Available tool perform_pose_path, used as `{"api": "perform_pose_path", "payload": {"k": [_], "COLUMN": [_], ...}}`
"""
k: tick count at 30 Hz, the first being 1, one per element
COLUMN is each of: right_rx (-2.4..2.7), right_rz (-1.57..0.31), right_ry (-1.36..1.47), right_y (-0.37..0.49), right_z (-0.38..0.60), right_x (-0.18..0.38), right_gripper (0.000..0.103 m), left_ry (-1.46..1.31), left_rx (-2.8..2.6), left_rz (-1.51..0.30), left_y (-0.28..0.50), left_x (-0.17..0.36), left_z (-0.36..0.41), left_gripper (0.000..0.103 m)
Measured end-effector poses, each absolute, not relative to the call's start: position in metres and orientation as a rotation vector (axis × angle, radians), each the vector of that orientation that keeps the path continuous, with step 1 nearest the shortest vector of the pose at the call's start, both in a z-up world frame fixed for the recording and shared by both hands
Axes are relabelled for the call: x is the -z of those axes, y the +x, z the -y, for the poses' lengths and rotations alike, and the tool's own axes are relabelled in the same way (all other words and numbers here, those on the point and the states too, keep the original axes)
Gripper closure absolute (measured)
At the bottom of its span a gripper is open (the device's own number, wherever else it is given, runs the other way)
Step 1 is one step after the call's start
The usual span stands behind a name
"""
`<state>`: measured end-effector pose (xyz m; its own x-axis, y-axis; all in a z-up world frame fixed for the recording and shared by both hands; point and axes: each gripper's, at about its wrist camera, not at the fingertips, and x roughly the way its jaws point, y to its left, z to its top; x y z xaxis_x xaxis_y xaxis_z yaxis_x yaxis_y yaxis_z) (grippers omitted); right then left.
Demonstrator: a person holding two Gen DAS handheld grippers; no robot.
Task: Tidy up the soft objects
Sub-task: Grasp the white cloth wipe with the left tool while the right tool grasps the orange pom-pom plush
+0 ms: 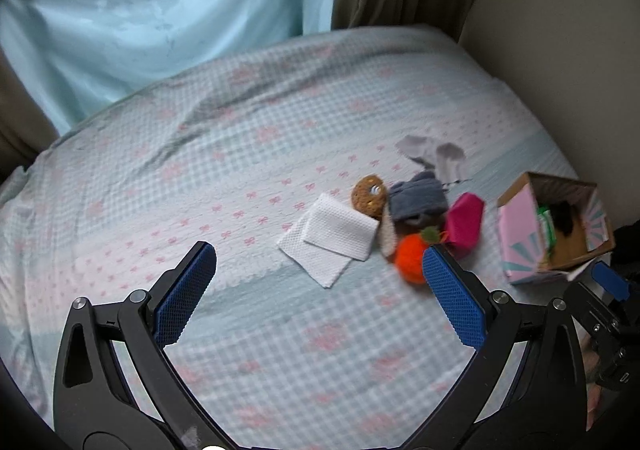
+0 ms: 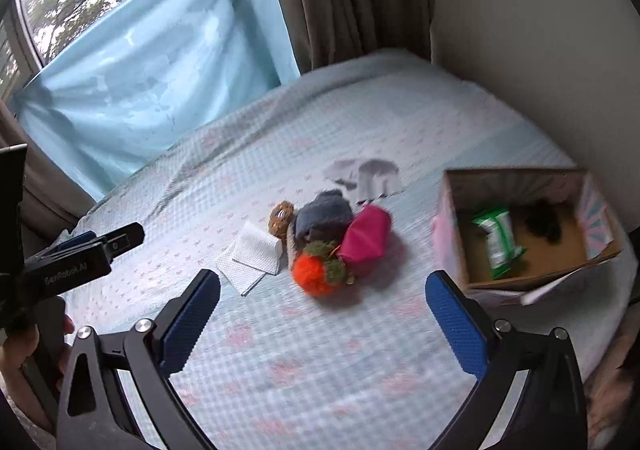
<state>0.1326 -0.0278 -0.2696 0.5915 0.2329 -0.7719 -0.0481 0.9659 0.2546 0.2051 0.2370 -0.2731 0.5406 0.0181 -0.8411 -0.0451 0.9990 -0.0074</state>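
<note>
The dark item (image 2: 545,225) in the box (image 2: 450,217) is too blurred to identify. The beige piece (image 1: 387,236) lies mostly hidden under the grey cloth (image 1: 418,198). The pale socks (image 2: 368,173) are smeared. The bed (image 1: 248,153) is cut off at the lower edge.

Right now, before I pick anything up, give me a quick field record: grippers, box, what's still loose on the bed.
left hand-held gripper: open, empty, above the bed
right hand-held gripper: open, empty, above the bed
box: open, at the right of the pile, holds a green packet and something dark
loose pile: orange pompom, pink pouch, blue-grey cloth, brown crochet ring
beside the pile: white napkin at left, grey socks behind
surface: checked bedspread
</note>
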Motion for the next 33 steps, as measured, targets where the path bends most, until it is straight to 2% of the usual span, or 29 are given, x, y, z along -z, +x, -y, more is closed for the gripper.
{"api": "perform_pose_path", "payload": {"k": [13,20,26,29,30,32,33], "right_rx": [-0.075,-0.044,-0.036,-0.04,-0.039,-0.033,-0.031], "right_rz": [-1.027,-1.078,-1.099,-1.119,-1.123,-1.128,-1.13], "right_ry": [0.316,0.347,0.395,0.401,0.401,0.409,0.416], "right_y": [0.187,0.209,0.222,0.232,0.234,0.239,0.241], "right_z": [0.003,-0.008,-0.009,-0.012,-0.013,-0.013,-0.013], "right_x": [0.378,0.426,0.448,0.457,0.458,0.461,0.463], "right_gripper": [0.002,0.017,0.019,0.033,0.035,0.036,0.038], "left_ry": [0.191,0.252,0.27,0.264,0.265,0.276,0.282], "left_rx": [0.243,0.353,0.384,0.388,0.39,0.385,0.38], "left_rz": [-1.09,-1.131,-1.166,-1.173,-1.174,-1.18,-1.182], "left_y": [0.287,0.318,0.328,0.33,0.331,0.334,0.335], "left_x": [0.405,0.459,0.49,0.496,0.498,0.502,0.503], "left_z": [-0.214,-0.198,-0.197,-0.197,-0.197,-0.194,-0.193], "left_gripper": [0.0,0.0,0.0,0.001,0.001,0.004,0.009]}}
